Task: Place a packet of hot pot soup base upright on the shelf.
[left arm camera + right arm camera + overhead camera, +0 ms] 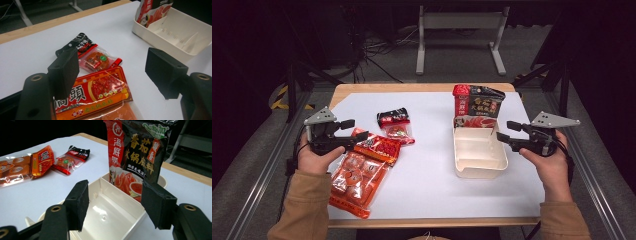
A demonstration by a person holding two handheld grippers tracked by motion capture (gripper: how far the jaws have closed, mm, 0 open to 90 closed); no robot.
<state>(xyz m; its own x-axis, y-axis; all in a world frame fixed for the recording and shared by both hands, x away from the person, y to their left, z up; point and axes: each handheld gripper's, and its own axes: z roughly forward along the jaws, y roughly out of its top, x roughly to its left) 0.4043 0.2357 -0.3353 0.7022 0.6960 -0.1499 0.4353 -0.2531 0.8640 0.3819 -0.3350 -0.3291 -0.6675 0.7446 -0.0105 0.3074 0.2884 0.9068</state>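
Orange packet (362, 175) under left tool (357, 130)

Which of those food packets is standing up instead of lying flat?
The tall black-and-red packet, which stands upright in the far compartment of the white tray. The large orange packet and the small red-and-black packet both lie flat on the table.

Black pouch (140, 152) reads "海底捞" and "番茄".

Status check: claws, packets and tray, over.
Both claws open and empty: left claw over the orange packet, right claw at the white tray. Dark packet standing in tray. Nothing in the way.
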